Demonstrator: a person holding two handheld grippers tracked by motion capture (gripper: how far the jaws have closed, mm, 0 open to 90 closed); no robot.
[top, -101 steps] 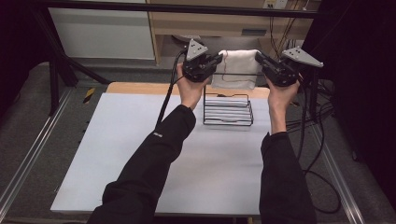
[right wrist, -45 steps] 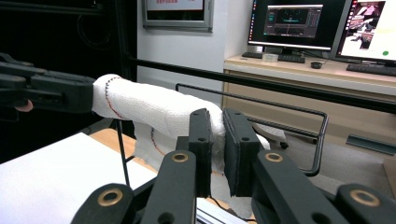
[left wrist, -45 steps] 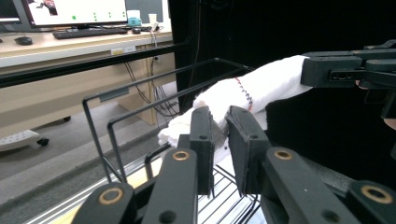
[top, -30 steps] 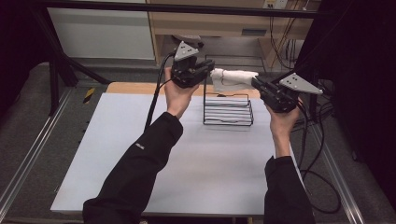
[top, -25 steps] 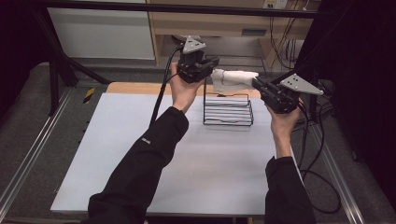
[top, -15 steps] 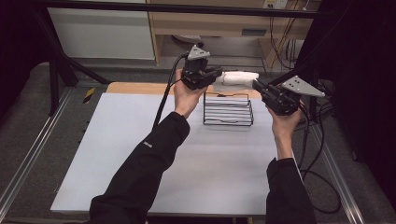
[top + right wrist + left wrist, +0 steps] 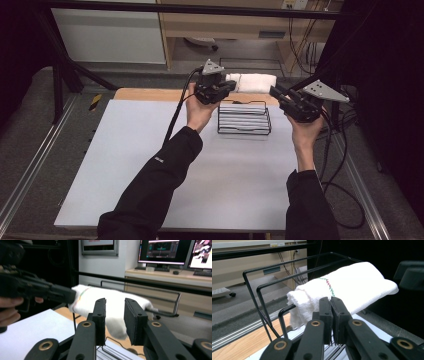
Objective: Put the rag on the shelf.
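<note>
A rolled white towel (image 7: 255, 82) with a coloured stitch line hangs level over the back rim of a black wire basket (image 7: 244, 119). My left gripper (image 7: 231, 86) is shut on the towel's near end (image 7: 352, 287), its jaws (image 7: 330, 300) pressed together. In the right gripper view that left gripper (image 7: 62, 296) grips the towel (image 7: 112, 305) from the left. My right gripper (image 7: 276, 92) stays just right of the towel's free end. Its jaws (image 7: 115, 302) have just been opening and stand apart, with nothing pressed between the pads.
The basket's wire frame (image 7: 252, 285) stands on the white tabletop (image 7: 125, 150) near its wooden back strip (image 7: 150, 94). Cables (image 7: 340, 150) trail off the right side. Metal rails (image 7: 30, 170) run along the table's left edge. Monitors (image 7: 162, 251) stand on a desk behind.
My left hand has carried the towel to the right and slightly down, over the basket's back. The right gripper's jaws have parted and the towel's end now hangs free of them.
</note>
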